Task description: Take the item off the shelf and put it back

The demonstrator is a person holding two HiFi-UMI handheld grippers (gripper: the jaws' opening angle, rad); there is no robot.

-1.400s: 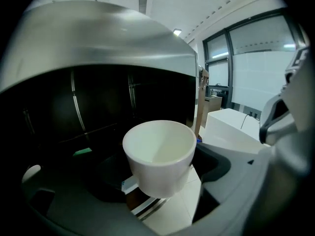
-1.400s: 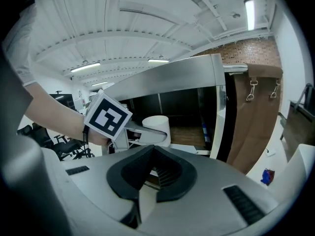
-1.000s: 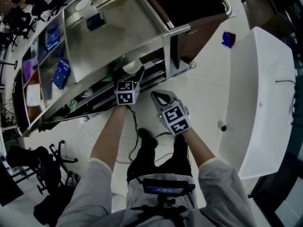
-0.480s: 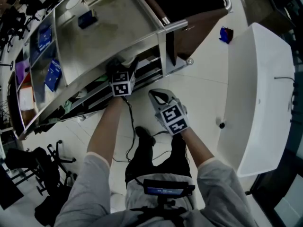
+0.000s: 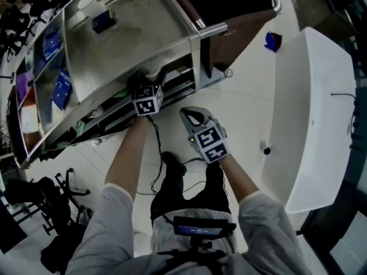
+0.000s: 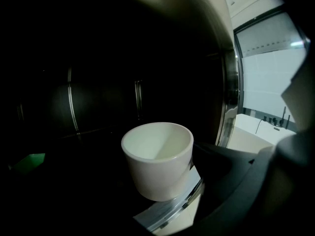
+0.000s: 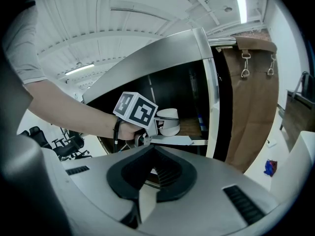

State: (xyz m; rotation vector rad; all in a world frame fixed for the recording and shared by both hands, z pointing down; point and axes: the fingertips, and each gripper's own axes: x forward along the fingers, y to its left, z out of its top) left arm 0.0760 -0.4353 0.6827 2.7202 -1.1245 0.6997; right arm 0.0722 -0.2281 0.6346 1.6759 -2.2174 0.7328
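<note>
Okay, left fingers (image 6: pixel 236 176) grasp the white cup (image 6: pixel 157 166) between them, having just eased slightly wider, so settle its base flat on the shelf (image 6: pixel 170 213) edge just beneath them before letting go; right fingers (image 7: pixel 170 173) sit clenched, empty.

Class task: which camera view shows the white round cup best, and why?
The left gripper view: the white round cup fills its centre, with the rim and inside visible. The right gripper view shows it small and side-on inside the steel shelf unit. In the head view it cannot be made out under that unit's top.
</note>
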